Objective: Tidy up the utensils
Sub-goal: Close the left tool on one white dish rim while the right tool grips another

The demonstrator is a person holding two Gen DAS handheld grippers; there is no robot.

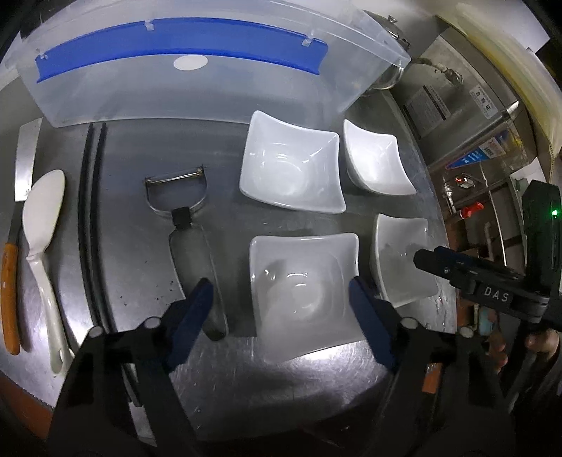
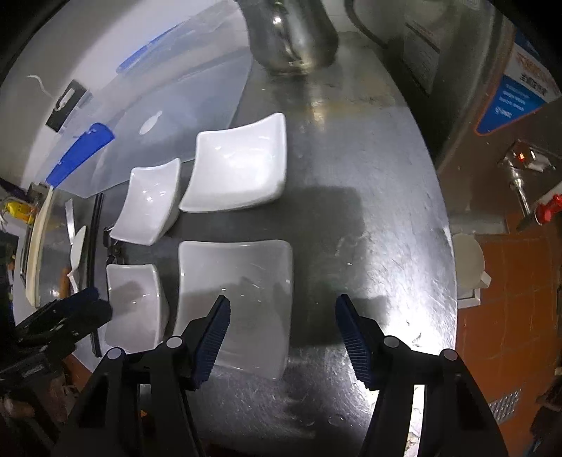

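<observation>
My left gripper (image 1: pixel 281 295) is open and empty, low over the steel table, its jaws either side of the near white square bowl (image 1: pixel 305 288). A metal peeler (image 1: pixel 189 228) lies just left of it. Black chopsticks (image 1: pixel 93 218), a white rice paddle (image 1: pixel 42 239) and a knife with an orange handle (image 1: pixel 10 281) lie further left. My right gripper (image 2: pixel 281 316) is open and empty above the near right edge of a large white bowl (image 2: pixel 239 281). It also shows in the left wrist view (image 1: pixel 456 270).
Several white square bowls stand in a two-by-two group (image 2: pixel 239 165). A clear plastic bin with a blue handle (image 1: pixel 182 70) lies at the back. A steel pot (image 2: pixel 291 31) and steel appliance (image 1: pixel 474 116) stand behind. The table edge (image 2: pixel 453 246) drops to orange floor on the right.
</observation>
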